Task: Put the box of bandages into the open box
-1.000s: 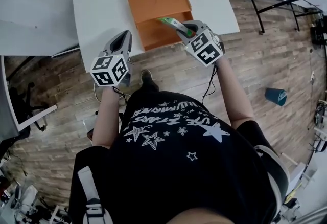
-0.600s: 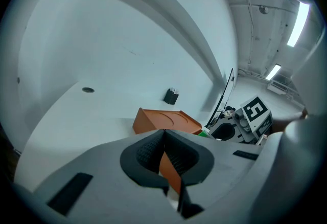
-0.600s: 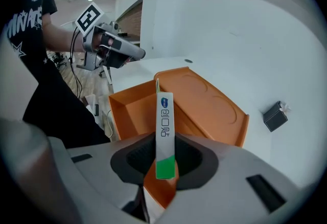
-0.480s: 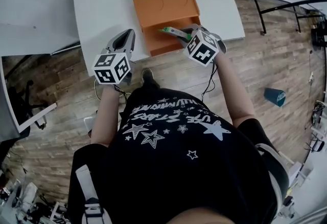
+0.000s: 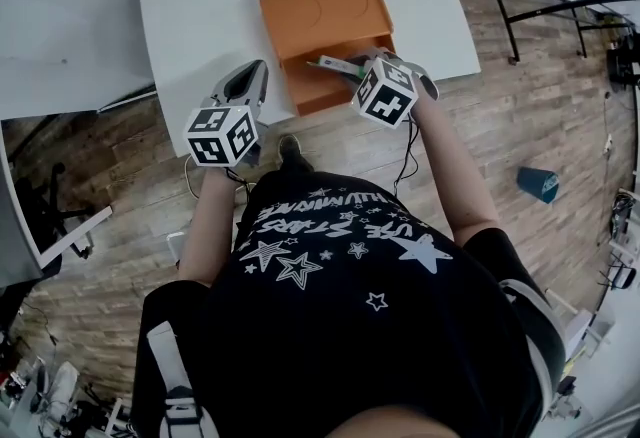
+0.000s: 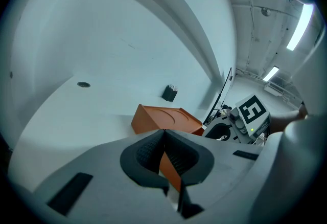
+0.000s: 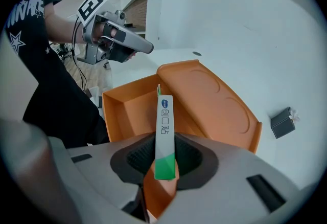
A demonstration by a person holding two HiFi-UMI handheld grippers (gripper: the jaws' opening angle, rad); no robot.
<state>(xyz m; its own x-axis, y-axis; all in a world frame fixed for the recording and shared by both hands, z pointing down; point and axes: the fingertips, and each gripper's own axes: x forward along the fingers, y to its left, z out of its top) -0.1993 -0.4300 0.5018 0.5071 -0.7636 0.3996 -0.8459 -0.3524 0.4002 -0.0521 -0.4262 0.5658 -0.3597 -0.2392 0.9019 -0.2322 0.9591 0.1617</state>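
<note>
White table (image 5: 200, 16) with, at left, the left gripper (image 6: 163, 138), jaws closed together on nothing, beside the open orange box (image 5: 325, 11); over its tray the right gripper (image 7: 164, 162) clamps the bandage box (image 7: 164, 126) edge-up between both pads (image 7: 139, 159).

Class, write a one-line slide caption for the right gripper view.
Right hand-held gripper holds the slim box of bandages edge-up over the open orange box on a white table.
</note>
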